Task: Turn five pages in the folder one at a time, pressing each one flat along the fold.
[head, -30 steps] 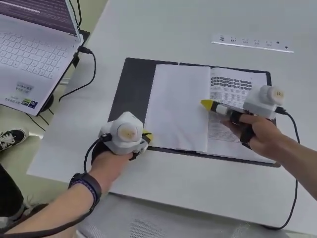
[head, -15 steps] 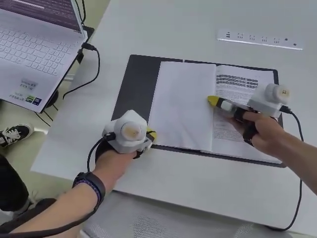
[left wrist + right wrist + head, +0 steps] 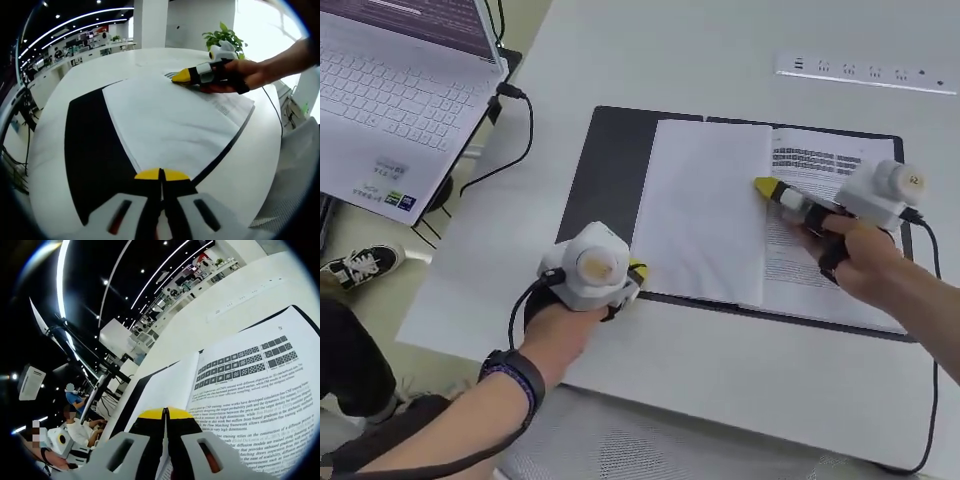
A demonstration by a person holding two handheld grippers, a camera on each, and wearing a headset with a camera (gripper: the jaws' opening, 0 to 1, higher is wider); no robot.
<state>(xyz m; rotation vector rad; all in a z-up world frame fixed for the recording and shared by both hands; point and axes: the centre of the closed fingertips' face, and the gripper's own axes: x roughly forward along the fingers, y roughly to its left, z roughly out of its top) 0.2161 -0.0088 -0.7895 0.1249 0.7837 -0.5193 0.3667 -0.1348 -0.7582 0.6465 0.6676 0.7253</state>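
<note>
A black folder (image 3: 605,170) lies open on the white table. A blank turned page (image 3: 705,210) covers its left half, and a printed page (image 3: 825,250) lies on the right. My right gripper (image 3: 765,188) is shut, with its yellow tip resting on the fold between the two pages. In the right gripper view the shut gripper (image 3: 165,414) points along the printed page (image 3: 250,385). My left gripper (image 3: 635,272) is shut and sits at the folder's near edge, by the blank page's corner. The left gripper view shows the left gripper (image 3: 161,175) over the blank page (image 3: 170,120), with the right gripper (image 3: 182,77) beyond.
An open laptop (image 3: 400,90) stands at the far left, with a black cable (image 3: 515,120) running from it. A white power strip (image 3: 865,73) lies at the back right. The table's near edge (image 3: 720,400) runs just below the folder.
The head camera has shifted, so the folder sits further right in the picture. The right gripper's tip has slid slightly along the fold towards the far edge. The left gripper holds its place.
</note>
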